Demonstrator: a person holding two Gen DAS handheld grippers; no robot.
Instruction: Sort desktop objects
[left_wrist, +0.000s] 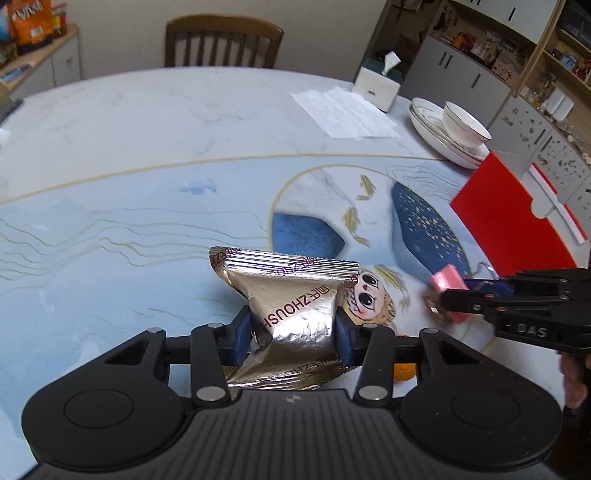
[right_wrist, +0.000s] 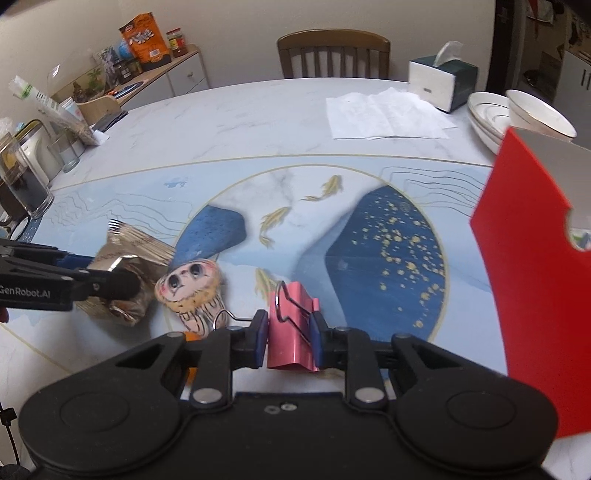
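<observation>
A crinkled silver foil snack packet (left_wrist: 295, 306) lies on the printed mat, and my left gripper (left_wrist: 293, 338) is shut on it, its blue pads (left_wrist: 242, 338) pressing both sides so the foil dents. Just right of it lies a doll-faced soft toy (left_wrist: 371, 301). My right gripper (right_wrist: 288, 338) is shut on a pink binder clip (right_wrist: 291, 332) whose wire handles stick up. From the left wrist view the right gripper (left_wrist: 448, 291) comes in from the right with the pink clip (left_wrist: 448, 280). The packet (right_wrist: 129, 258) and toy (right_wrist: 192, 291) also show in the right wrist view.
A red open box (right_wrist: 535, 280) stands at the right. Behind it are stacked white plates (left_wrist: 439, 136) with a bowl (left_wrist: 463, 123), a tissue box (left_wrist: 376, 83) and a sheet of paper (left_wrist: 343, 110). Glasses (right_wrist: 26, 181) stand at the left edge. An orange object (left_wrist: 404, 371) peeks out under my left gripper.
</observation>
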